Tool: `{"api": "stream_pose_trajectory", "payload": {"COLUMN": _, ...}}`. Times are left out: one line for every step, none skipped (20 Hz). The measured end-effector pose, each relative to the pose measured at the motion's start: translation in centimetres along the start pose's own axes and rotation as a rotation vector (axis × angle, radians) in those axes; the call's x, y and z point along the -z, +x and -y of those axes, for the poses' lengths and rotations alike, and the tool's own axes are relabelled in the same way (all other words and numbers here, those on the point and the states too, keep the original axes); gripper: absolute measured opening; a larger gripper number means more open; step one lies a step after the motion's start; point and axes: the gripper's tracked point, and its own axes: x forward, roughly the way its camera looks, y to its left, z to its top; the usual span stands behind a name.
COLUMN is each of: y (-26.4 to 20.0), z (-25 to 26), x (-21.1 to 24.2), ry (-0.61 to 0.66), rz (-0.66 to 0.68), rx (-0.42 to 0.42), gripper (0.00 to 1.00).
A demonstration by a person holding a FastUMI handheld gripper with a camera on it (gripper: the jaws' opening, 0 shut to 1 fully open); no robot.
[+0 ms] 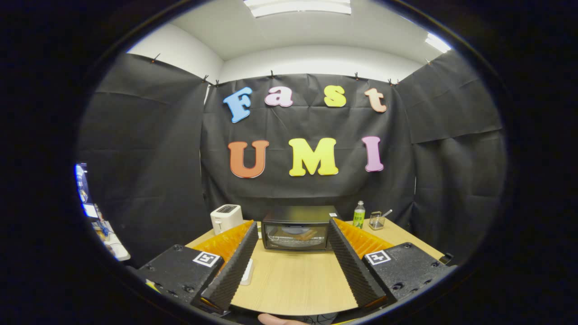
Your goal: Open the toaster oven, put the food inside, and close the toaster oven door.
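My gripper is released, the fingers spread wide with nothing between them, and the toaster oven stands at twelve o'clock just beyond the tips, on the wooden table. Its door looks shut, and through the glass I see something like food on the rack, so I judge the task nearly finished. The glass is dark and small in view, so I cannot be sure what lies inside.

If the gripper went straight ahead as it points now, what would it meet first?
Probably the toaster oven, its door shut, straight beyond the open gripper; only bare table lies between. Depth is unclear.
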Motion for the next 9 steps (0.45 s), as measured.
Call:
{"api": "stream_pose_trajectory", "payload": {"y": 0.2, "z": 0.2, "x": 0.3, "ry": 0.007, "rz": -0.002, "rx": -0.004, "gripper": 1.0}}
{"api": "stream_pose_trajectory", "payload": {"y": 0.4, "z": 0.4, "x": 0.5, "ry": 0.015, "rz": -0.003, "rx": -0.005, "gripper": 1.0}}
{"api": "stream_pose_trajectory", "payload": {"y": 0.7, "z": 0.8, "x": 0.8, "ry": 0.022, "rz": -0.008, "rx": -0.004, "gripper": 1.0}}
{"api": "stream_pose_trajectory", "payload": {"y": 0.9, "z": 1.3, "x": 1.1, "ry": 0.025, "rz": -0.01, "rx": 0.002, "gripper": 1.0}}
{"api": "stream_pose_trajectory", "payload": {"y": 1.1, "z": 1.9, "x": 1.2, "ry": 0.028, "rz": -0.009, "rx": 0.011, "gripper": 1.0}}
{"api": "stream_pose_trajectory", "payload": {"y": 1.4, "z": 2.5, "x": 1.3, "ry": 0.03, "rz": -0.006, "rx": 0.022, "gripper": 1.0}}
{"api": "stream_pose_trajectory", "payload": {"y": 1.6, "z": 3.1, "x": 1.3, "ry": 0.034, "rz": -0.003, "rx": 0.03, "gripper": 1.0}}
{"api": "stream_pose_trajectory", "payload": {"y": 1.8, "z": 3.5, "x": 1.5, "ry": 0.04, "rz": -0.001, "rx": 0.038, "gripper": 1.0}}
{"api": "stream_pose_trajectory", "payload": {"y": 1.9, "z": 4.0, "x": 1.6, "ry": 0.048, "rz": -0.001, "rx": 0.043, "gripper": 1.0}}
